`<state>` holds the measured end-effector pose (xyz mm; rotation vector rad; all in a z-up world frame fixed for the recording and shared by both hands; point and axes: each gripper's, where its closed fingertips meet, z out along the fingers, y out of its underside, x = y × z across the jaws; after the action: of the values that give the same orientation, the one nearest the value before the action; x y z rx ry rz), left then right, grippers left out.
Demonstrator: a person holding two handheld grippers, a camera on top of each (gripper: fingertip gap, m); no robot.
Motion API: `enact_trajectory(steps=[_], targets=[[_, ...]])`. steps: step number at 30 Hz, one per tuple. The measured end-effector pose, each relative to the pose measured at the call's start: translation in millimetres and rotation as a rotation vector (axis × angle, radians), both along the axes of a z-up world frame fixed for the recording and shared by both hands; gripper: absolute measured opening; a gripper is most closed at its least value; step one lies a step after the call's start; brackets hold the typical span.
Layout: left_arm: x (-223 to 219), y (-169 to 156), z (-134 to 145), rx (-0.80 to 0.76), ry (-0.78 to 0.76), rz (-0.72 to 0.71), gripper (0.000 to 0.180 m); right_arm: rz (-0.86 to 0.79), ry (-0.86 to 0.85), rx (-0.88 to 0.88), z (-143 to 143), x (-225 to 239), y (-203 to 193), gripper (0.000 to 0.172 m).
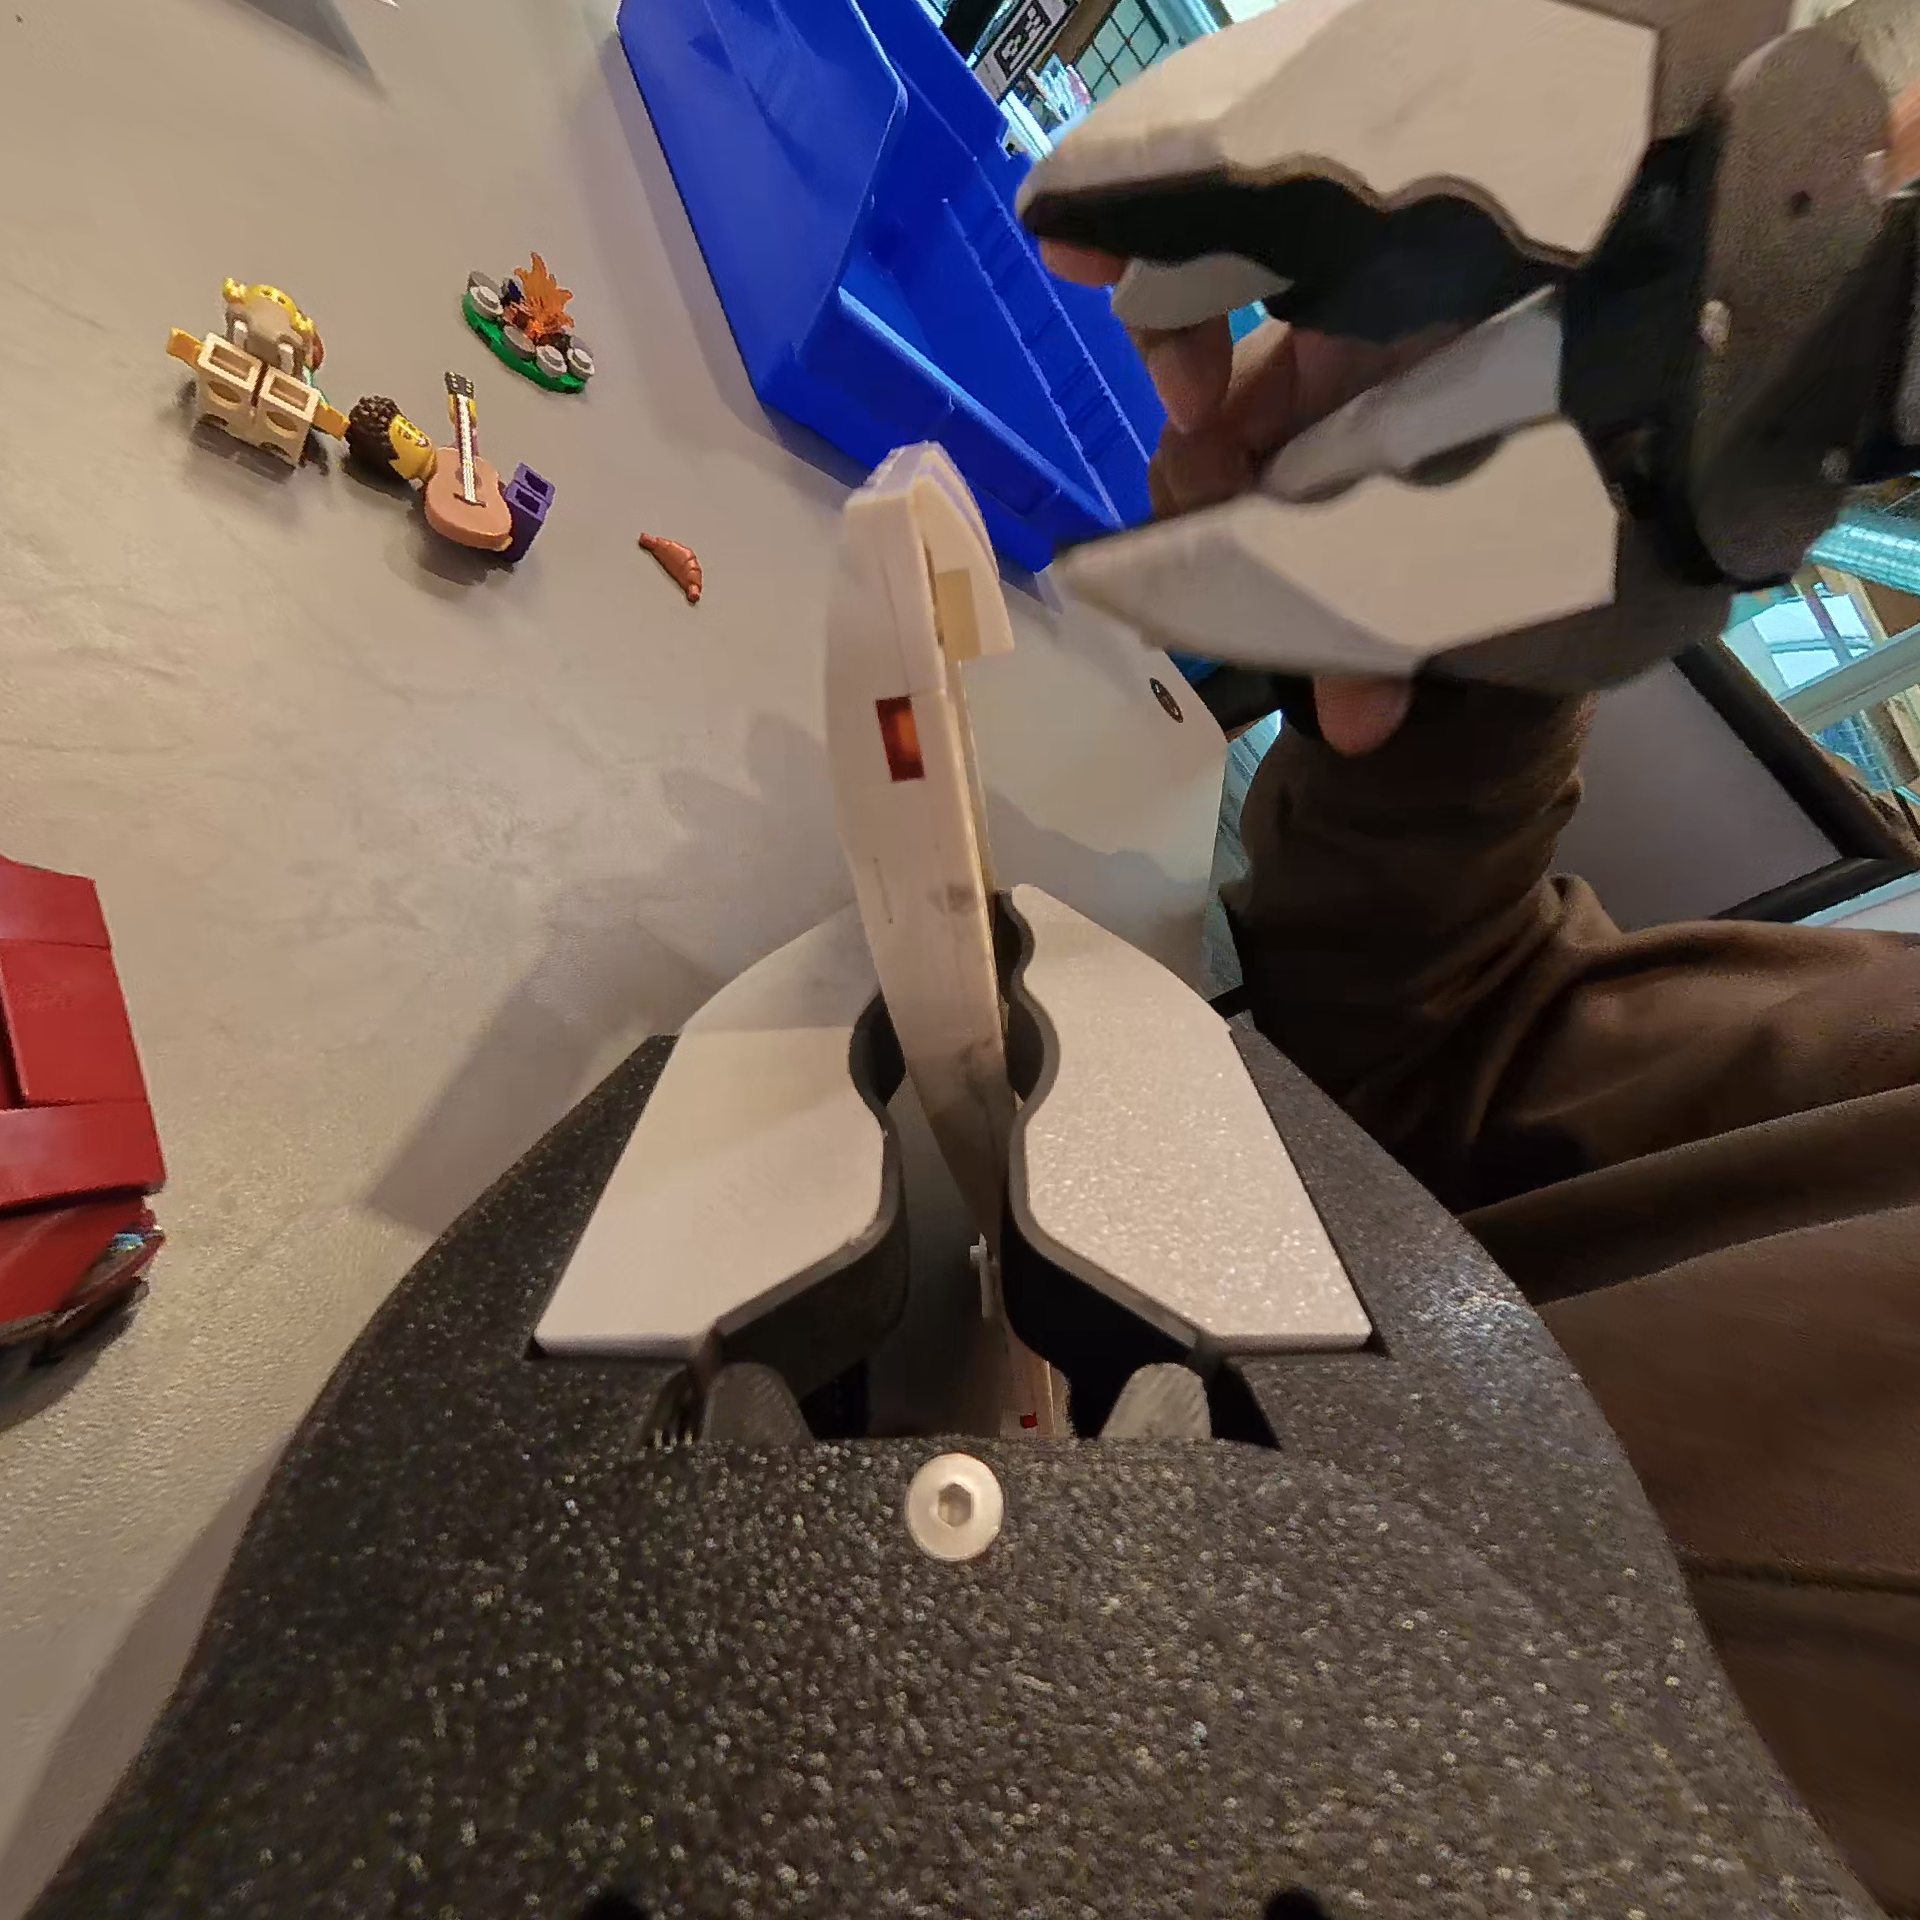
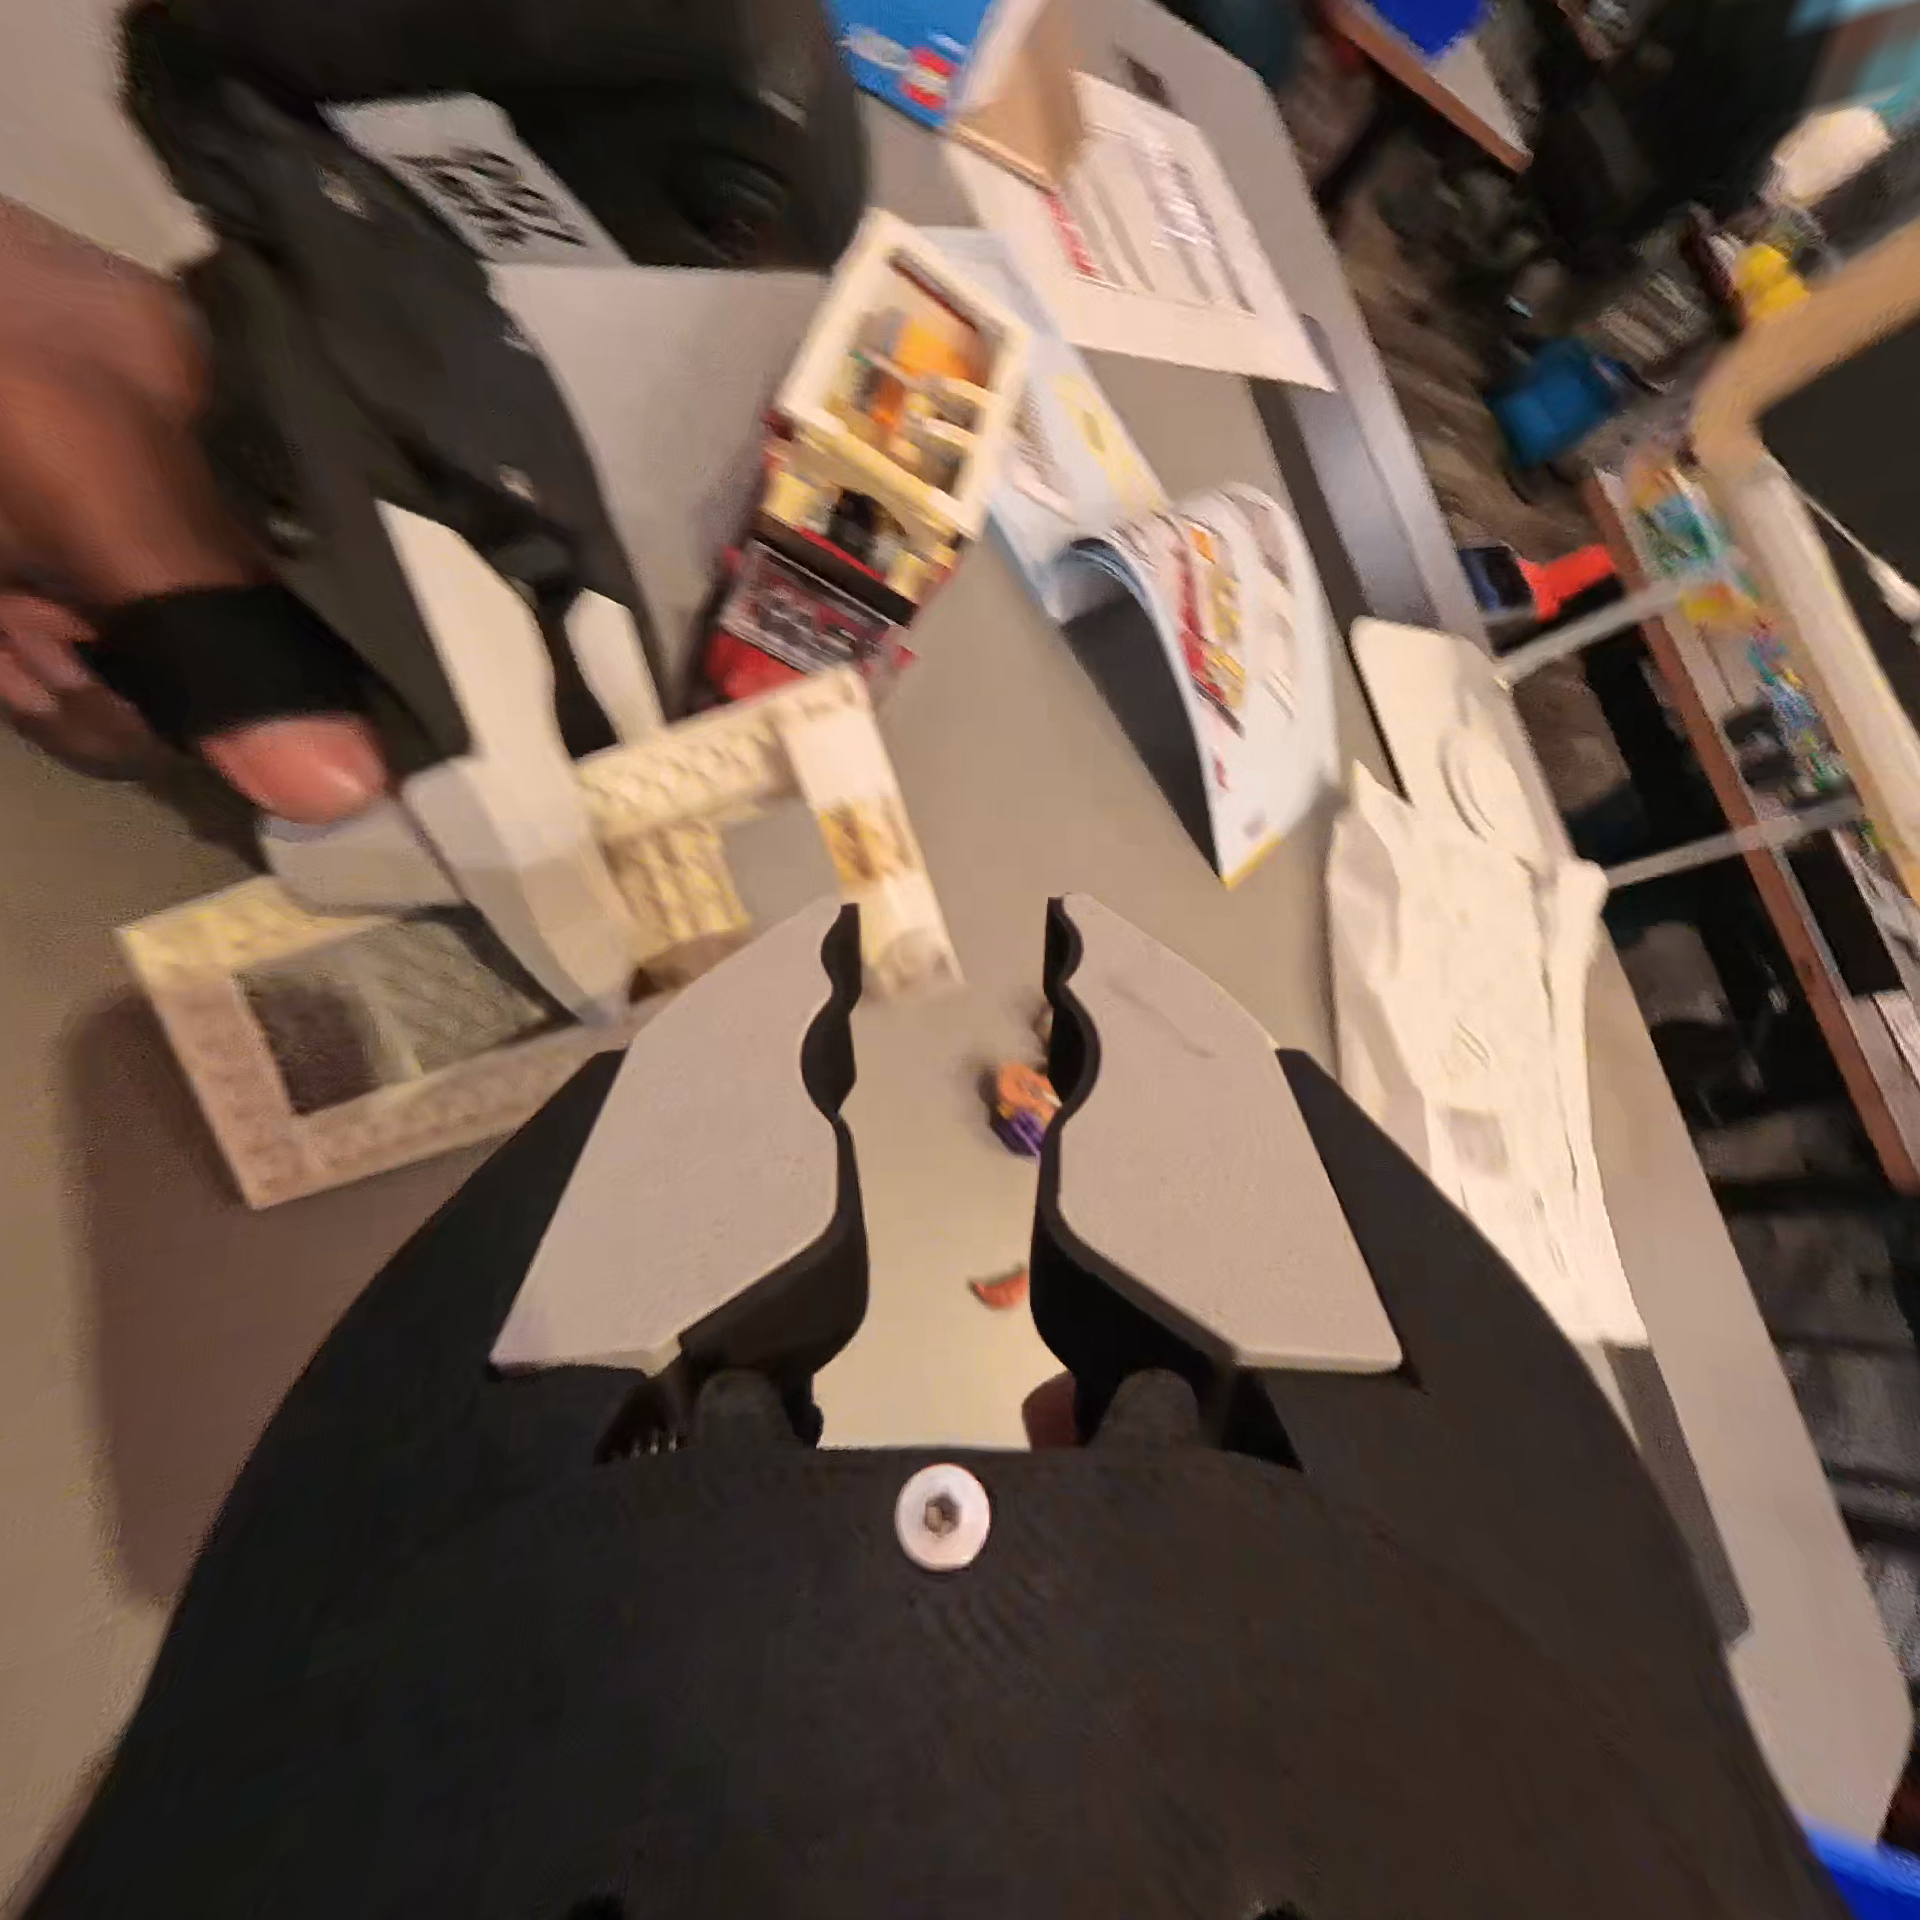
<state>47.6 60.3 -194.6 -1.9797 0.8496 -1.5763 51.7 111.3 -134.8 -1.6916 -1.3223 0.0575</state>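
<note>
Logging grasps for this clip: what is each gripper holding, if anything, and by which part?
The left gripper grips a white brick-built panel by its lower end, the rest sticking out past the fingertips. The right gripper is open and holds nothing.

1. Black-and-white square marker tag on top of my left gripper, far left: a blocky code pattern, too smeared to read.
2. A second black-and-white code marker, far beyond the blue plastic bin: only partly in view, pattern only.
3. White printed paper sheet, far right of centre on the grey table: a red strip and grey lines of print, all blurred.
4. Open white instruction booklet, right: coloured pictures and small print, unreadable.
5. Blue cardboard box, far: a small red-and-yellow logo patch, blurred.
6. Crumpled white paper bag, near right: a faint grey printed patch, illegible.
</note>
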Motion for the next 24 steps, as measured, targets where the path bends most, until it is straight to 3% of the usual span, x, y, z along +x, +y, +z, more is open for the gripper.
enact_trajectory(steps=[4, 13, 24], targets=[[-1.0, 0.0, 0.5, 0.013, 0.0, 0.007, 0.015, 0.115, -0.173, -0.011, -7.6, -31.9, -6.0, 0.036], [-0.6, -1.5, -0.1, 0.037, 0.014, 0.006, 0.015, 0.249, -0.509, -0.09, -15.0, -39.9, -5.2, 0.025], [1.9, -7.2, -1.1, 0.078, 0.037, -0.02, 0.016, 0.292, -0.634, -0.158, -18.3, -31.8, -6.9, 0.02]])
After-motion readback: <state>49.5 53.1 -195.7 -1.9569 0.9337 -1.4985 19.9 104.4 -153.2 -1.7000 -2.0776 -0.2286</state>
